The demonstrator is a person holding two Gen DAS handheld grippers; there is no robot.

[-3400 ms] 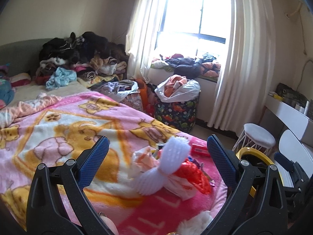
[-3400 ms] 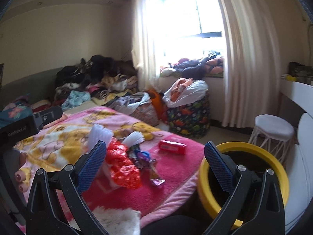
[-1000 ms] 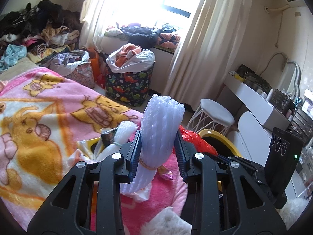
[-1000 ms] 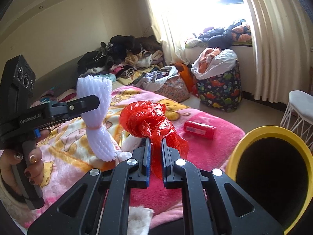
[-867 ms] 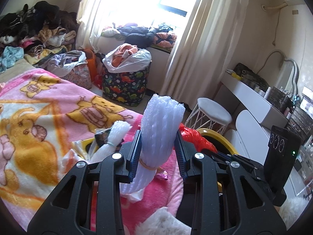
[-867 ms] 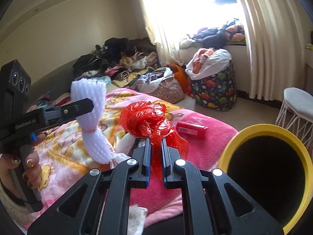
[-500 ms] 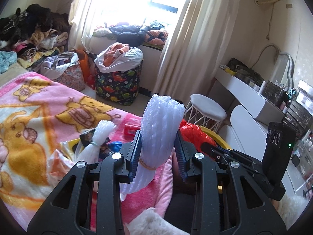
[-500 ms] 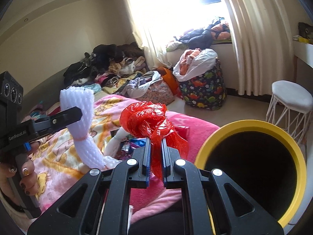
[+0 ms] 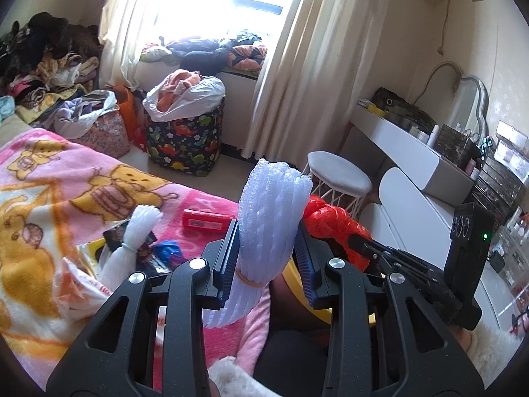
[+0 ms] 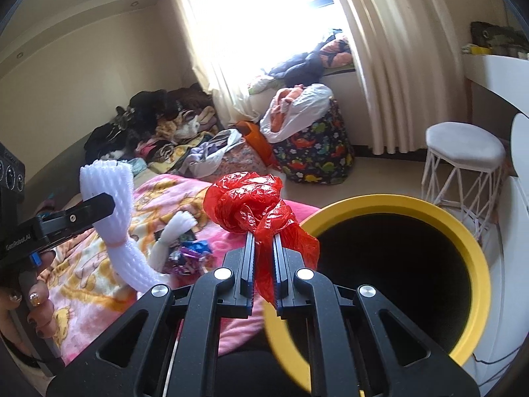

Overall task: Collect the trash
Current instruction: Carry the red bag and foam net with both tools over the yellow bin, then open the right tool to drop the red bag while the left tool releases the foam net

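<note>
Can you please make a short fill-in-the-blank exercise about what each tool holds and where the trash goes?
1. The left tool is shut on a white ____ net.
2. The right tool is shut on a crumpled ____ plastic bag.
3. The bin beside the bed has a ____ rim.
4. A red box lies on the pink ____.

Missing words: foam; red; yellow; blanket

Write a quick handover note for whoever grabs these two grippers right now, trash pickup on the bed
Left hand-held gripper: shut on the white foam net.
Right hand-held gripper: shut on the red plastic bag, held beside the near rim of the yellow bin.
Done: both pieces are lifted off the pink blanket.
Left: drop both into the bin. A second foam net, a red packet and some wrappers lie on the blanket, uncollected.
</note>
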